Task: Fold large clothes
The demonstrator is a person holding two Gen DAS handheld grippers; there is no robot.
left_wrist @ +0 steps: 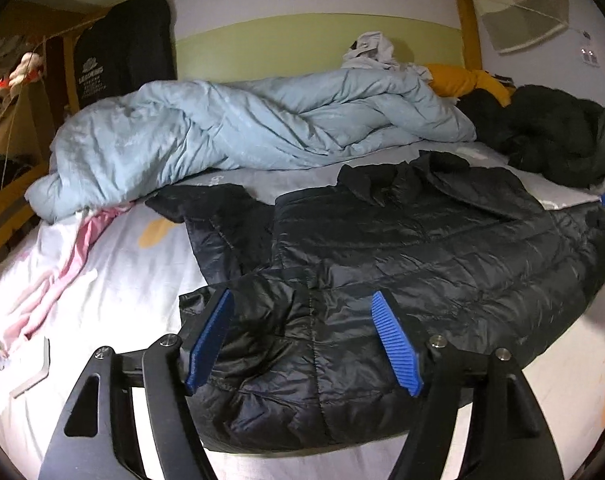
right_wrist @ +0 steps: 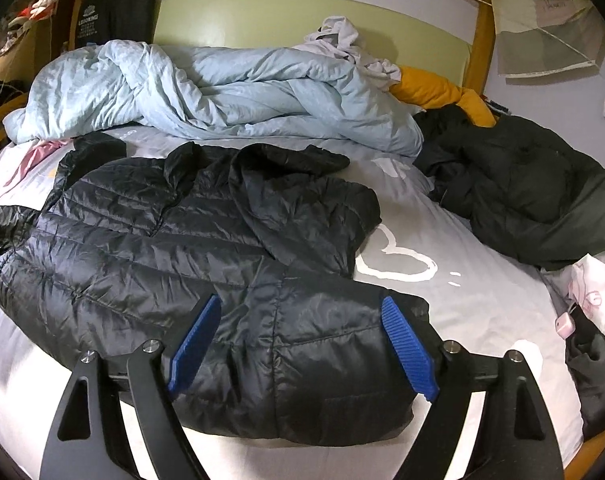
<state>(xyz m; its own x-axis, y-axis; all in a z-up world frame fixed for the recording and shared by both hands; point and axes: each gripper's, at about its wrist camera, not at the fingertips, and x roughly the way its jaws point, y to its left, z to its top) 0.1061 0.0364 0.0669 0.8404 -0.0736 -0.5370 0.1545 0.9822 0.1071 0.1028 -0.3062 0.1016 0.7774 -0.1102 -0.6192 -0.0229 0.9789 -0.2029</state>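
Hovering wide-jawed, both hand-held grippers tilt down over the black jacket [left_wrist: 402, 248].

Left gripper [left_wrist: 304, 340] and right gripper [right_wrist: 302, 344] tilt downward, jaws spread wide, gripping nothing.

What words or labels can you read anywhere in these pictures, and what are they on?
White logo and lines of print on the dark hanging garment: too blurred to read for certain.
Pale lettering on the grey bed sheet: mostly hidden, unreadable.
Black puffer jacket: no readable label shows.
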